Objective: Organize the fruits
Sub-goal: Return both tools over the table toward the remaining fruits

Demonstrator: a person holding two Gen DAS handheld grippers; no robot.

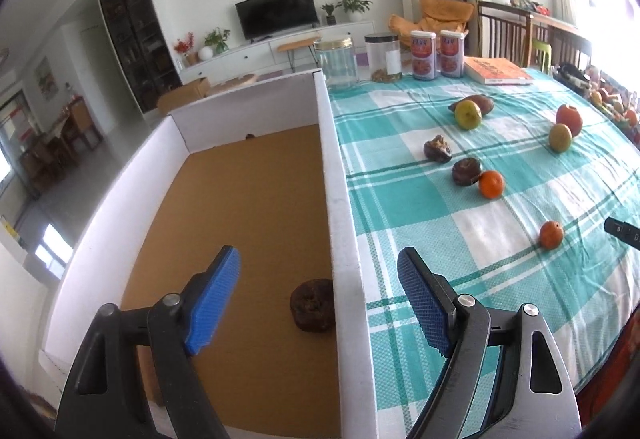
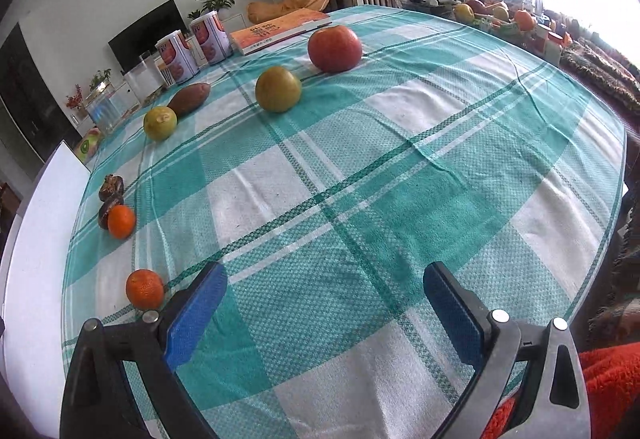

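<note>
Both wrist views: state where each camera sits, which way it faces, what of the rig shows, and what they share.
Left wrist: on the left gripper, above the white box wall, facing the far jars; open blue jaws show, dark fruit in the box.
Right wrist: on the right gripper, low over the checked tablecloth, facing the red apple; open jaws show.
Shared: near tangerine, tablecloth, box.
</note>
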